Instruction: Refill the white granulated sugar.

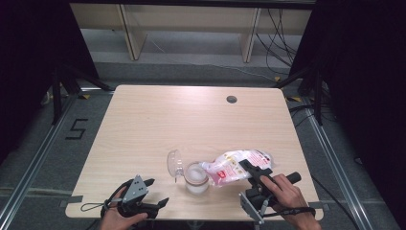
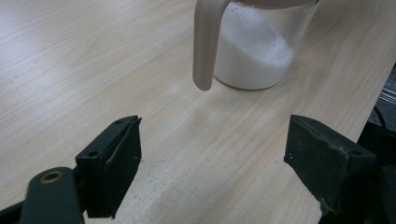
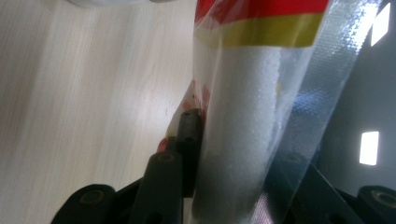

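I hold the bag (image 1: 238, 165) clamped in my right gripper (image 1: 249, 168), its mouth over the jar (image 1: 197, 177) near the front edge, so I should tilt slowly (my left gripper (image 1: 155, 194) waits wide open) to spill no grains.

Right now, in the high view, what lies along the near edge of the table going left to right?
Left gripper, open and empty → clear hinged lid tipped open → glass jar of white granules → clear plastic bag with red and yellow print, tilted toward the jar → right gripper, shut on the bag.
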`<state>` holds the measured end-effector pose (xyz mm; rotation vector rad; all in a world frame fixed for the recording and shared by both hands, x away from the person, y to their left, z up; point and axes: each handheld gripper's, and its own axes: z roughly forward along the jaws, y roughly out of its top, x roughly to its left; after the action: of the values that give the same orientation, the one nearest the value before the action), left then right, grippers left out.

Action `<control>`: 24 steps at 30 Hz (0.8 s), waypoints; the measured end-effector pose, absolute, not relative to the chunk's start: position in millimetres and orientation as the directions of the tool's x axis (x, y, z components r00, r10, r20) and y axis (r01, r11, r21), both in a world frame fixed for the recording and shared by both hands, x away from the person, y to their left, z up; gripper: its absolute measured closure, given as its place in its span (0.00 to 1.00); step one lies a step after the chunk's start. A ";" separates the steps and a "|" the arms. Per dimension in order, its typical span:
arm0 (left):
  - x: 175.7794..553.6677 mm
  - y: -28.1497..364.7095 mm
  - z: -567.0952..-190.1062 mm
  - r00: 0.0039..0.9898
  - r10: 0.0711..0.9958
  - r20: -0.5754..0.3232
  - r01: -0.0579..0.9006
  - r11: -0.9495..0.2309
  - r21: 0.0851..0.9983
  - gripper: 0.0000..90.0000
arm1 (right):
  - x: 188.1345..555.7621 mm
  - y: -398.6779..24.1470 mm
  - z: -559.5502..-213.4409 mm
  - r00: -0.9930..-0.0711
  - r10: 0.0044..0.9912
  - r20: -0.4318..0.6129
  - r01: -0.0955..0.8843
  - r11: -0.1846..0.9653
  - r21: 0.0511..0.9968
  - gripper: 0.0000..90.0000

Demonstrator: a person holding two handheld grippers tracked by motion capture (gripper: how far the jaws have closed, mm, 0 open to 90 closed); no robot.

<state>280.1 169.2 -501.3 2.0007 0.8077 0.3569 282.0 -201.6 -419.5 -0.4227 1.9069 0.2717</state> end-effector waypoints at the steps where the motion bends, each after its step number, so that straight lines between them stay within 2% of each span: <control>1: 280.0 169.1 -501.4 0.742 0.667 -0.070 0.402 -0.360 0.842 0.20 | 284.0 -202.3 -418.3 -0.318 -0.162 -0.934 -0.429 0.903 -0.011 0.82; 2: 280.1 169.6 -501.2 0.743 0.666 -0.064 0.400 -0.365 0.840 0.20 | 283.3 -205.5 -421.9 -0.366 -0.090 -0.926 -0.389 0.919 0.065 0.82; 3: 280.3 169.7 -501.2 0.743 0.666 -0.062 0.400 -0.368 0.840 0.20 | 288.3 -207.0 -418.2 -0.349 -0.113 -0.930 -0.429 0.902 0.051 0.82; 4: 281.8 170.9 -500.7 0.753 0.657 -0.038 0.380 -0.387 0.840 0.20 | 287.6 -209.6 -420.9 -0.382 -0.058 -0.923 -0.394 0.913 0.106 0.82; 5: 282.2 171.2 -500.6 0.756 0.653 -0.034 0.377 -0.393 0.838 0.20 | 290.8 -211.0 -418.9 -0.379 -0.064 -0.923 -0.409 0.907 0.104 0.83; 6: 282.3 171.0 -501.0 0.755 0.655 -0.034 0.377 -0.390 0.840 0.20 | 291.1 -213.0 -421.7 -0.403 -0.010 -0.915 -0.384 0.909 0.159 0.83; 7: 282.1 170.6 -501.2 0.754 0.656 -0.037 0.377 -0.386 0.842 0.20 | 294.0 -214.5 -421.5 -0.415 0.005 -0.910 -0.385 0.905 0.180 0.83; 8: 282.0 170.6 -501.0 0.755 0.655 -0.036 0.377 -0.387 0.841 0.20 | 296.5 -214.9 -419.5 -0.407 -0.019 -0.913 -0.405 0.900 0.162 0.83; 9: 281.0 170.4 -500.7 0.753 0.657 -0.044 0.385 -0.386 0.838 0.20 | 296.5 -216.8 -422.9 -0.437 0.045 -0.898 -0.372 0.900 0.226 0.83; 10: 280.1 170.3 -500.5 0.751 0.658 -0.054 0.395 -0.383 0.835 0.20 | 299.0 -217.2 -420.7 -0.433 0.031 -0.901 -0.388 0.896 0.218 0.83; 11: 280.2 170.3 -500.5 0.750 0.659 -0.054 0.396 -0.383 0.835 0.20 | 299.8 -218.8 -423.8 -0.466 0.101 -0.879 -0.361 0.886 0.292 0.83; 12: 280.7 169.6 -501.0 0.746 0.663 -0.053 0.390 -0.371 0.843 0.20 | 300.9 -219.3 -424.1 -0.478 0.124 -0.869 -0.356 0.877 0.321 0.83; 14: 281.4 170.0 -500.8 0.755 0.654 -0.047 0.381 -0.380 0.843 0.20 | 304.6 -221.4 -423.6 -0.490 0.151 -0.859 -0.351 0.868 0.353 0.84; 15: 281.3 169.8 -500.7 0.755 0.654 -0.048 0.381 -0.378 0.844 0.20 | 309.6 -222.2 -421.6 -0.483 0.128 -0.866 -0.384 0.858 0.341 0.84; 16: 280.3 169.1 -500.9 0.746 0.663 -0.064 0.397 -0.366 0.842 0.20 | 308.6 -222.6 -423.9 -0.507 0.184 -0.842 -0.342 0.854 0.393 0.84; 17: 280.4 169.3 -500.8 0.746 0.664 -0.059 0.395 -0.369 0.841 0.20 | 312.9 -223.0 -422.6 -0.511 0.177 -0.841 -0.358 0.846 0.396 0.84; 18: 281.4 170.0 -500.4 0.755 0.654 -0.043 0.380 -0.384 0.841 0.20 | 313.7 -223.2 -424.7 -0.530 0.215 -0.820 -0.333 0.837 0.435 0.84; 19: 279.8 168.2 -501.3 0.743 0.664 -0.076 0.404 -0.356 0.842 0.20 | 318.3 -223.2 -425.0 -0.540 0.218 -0.813 -0.341 0.826 0.449 0.85; 21: 280.0 168.8 -501.0 0.744 0.665 -0.068 0.402 -0.364 0.840 0.20 | 322.0 -223.7 -429.5 -0.586 0.285 -0.759 -0.295 0.797 0.527 0.85; 24: 279.9 168.5 -501.1 0.744 0.664 -0.075 0.404 -0.357 0.842 0.20 | 331.9 -224.5 -435.6 -0.610 0.322 -0.724 -0.266 0.778 0.570 0.85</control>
<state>279.9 168.5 -501.1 1.9962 0.8093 0.3474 331.9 -224.5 -435.6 0.0420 2.0679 0.8265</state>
